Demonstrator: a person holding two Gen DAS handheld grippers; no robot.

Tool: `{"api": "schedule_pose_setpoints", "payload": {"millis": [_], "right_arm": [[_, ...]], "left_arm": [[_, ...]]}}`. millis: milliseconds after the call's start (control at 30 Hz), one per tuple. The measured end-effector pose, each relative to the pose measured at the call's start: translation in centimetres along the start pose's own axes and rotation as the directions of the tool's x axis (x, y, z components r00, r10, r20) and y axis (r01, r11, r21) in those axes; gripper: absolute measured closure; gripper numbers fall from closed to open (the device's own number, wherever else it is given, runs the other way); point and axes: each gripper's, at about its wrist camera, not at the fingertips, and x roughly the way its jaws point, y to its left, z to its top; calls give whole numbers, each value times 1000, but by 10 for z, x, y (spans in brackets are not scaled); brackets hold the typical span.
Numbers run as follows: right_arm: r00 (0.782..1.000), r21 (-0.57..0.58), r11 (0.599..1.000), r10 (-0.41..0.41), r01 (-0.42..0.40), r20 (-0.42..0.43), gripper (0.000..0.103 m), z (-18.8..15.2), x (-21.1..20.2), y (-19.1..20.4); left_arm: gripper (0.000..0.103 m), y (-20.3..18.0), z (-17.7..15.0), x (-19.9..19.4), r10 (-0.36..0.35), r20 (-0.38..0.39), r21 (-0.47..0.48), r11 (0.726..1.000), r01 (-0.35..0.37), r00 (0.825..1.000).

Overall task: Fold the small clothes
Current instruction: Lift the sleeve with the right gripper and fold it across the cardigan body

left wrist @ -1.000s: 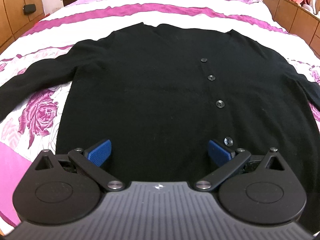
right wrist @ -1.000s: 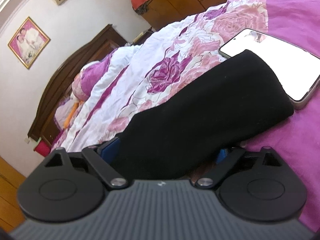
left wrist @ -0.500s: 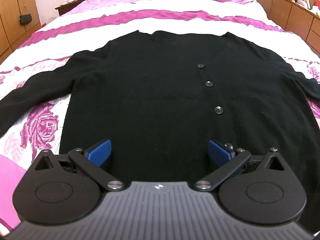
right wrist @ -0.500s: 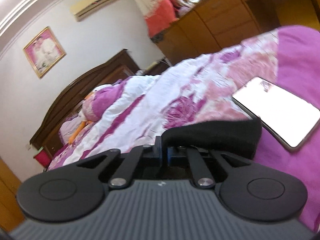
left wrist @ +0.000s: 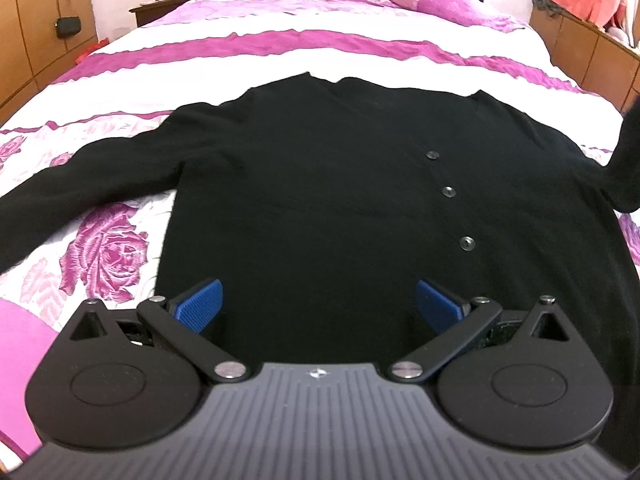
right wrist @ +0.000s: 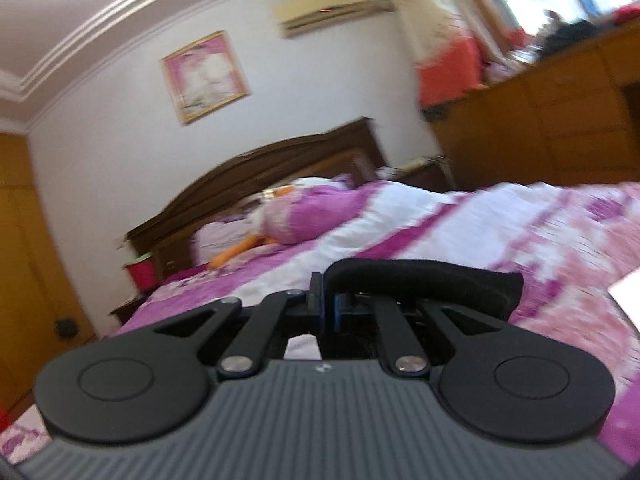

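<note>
A black buttoned cardigan (left wrist: 320, 200) lies flat, front up, on the bed. Its left sleeve (left wrist: 72, 192) stretches out to the left on the bedspread. My left gripper (left wrist: 318, 300) is open and hovers over the cardigan's hem, holding nothing. My right gripper (right wrist: 330, 308) is shut on the cuff of the right sleeve (right wrist: 424, 280) and holds it up off the bed. The lifted sleeve also shows at the right edge of the left wrist view (left wrist: 626, 160).
The bed (left wrist: 320, 48) has a pink-and-white floral bedspread, with pillows and a dark headboard (right wrist: 260, 172) at the far end. Wooden cabinets (right wrist: 540, 120) run along the right side. A white phone (right wrist: 624, 296) lies on the bedspread at the right.
My right gripper shut on the sleeve cuff and lifted it off the bed, tilting upward. My left gripper rose and drew back a little, staying open.
</note>
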Motion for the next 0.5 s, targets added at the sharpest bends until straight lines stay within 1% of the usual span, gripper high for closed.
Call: {"api": "schedule_pose_setpoints", "payload": {"millis": [167,267,333,400,500], "right_arm": [[993,-84,989,120,-121,-15,96,-1,11,59],[983,-135,974,177,-184,-57,96,-12,21,93],[972,-159,962,206,-223,-116,96,-27,31,112],[958,-176,951,222,-254,-181,96,-45,40,123],[931,-199,938,222,-285,-288,96,-77,56,139]], "left_arm": [[0,12,1,-1,11,9,-23,1000,-11,1000],[0,20,2,-1,17,14,-39,999,-17,1000],[0,25,2,-2,23,18,-50,999,-22,1000],[0,30,2,-1,26,19,-59,998,-25,999],[0,35,1,0,34,17,-64,997,-33,999]]}}
